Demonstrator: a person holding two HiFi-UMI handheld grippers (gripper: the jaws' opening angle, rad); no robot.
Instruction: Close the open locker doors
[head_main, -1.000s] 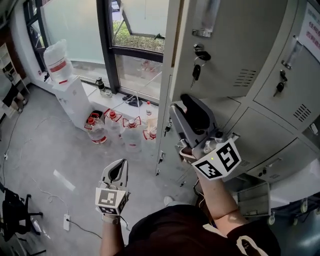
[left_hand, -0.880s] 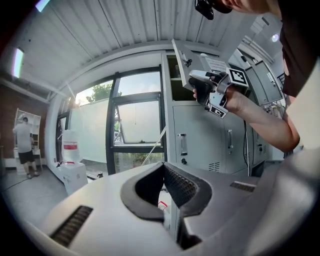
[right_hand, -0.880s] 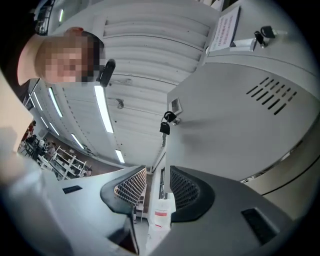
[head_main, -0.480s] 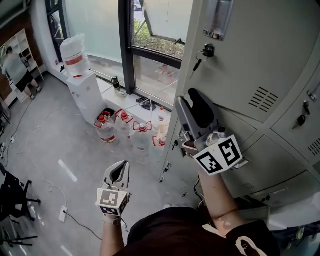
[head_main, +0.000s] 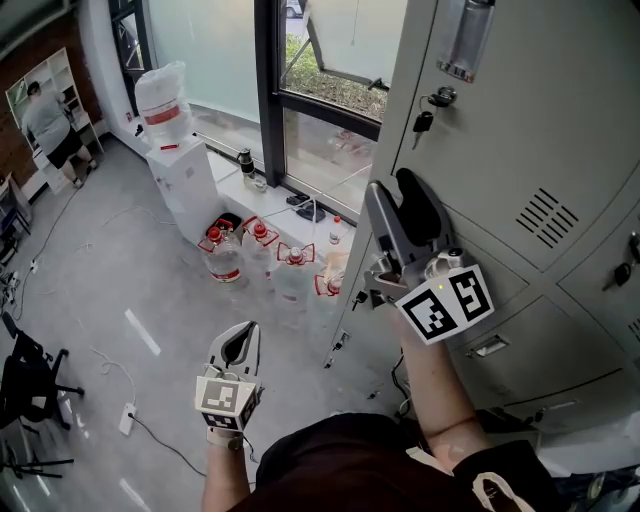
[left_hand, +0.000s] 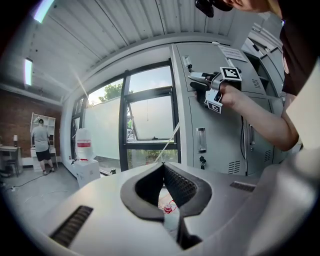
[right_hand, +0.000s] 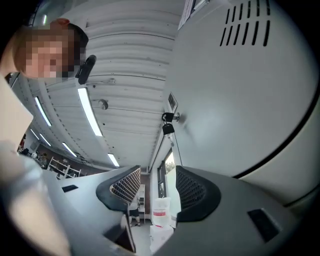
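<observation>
Nearest, the left gripper (head_main: 240, 335) hangs low, its jaws together on nothing. Higher, the right gripper (head_main: 393, 195) sits just beside the pale grey metal locker door (head_main: 520, 130), jaws opening with nothing between them. Farther off, clear water jugs (head_main: 258, 255) carry red labels, print unreadable.

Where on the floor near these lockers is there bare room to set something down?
The grey floor is bare between the white water dispenser, the black chair and the power strip; only thin cables cross it. It is crowded under the window, where red-capped water bottles cluster beside the corner of the lockers.
</observation>
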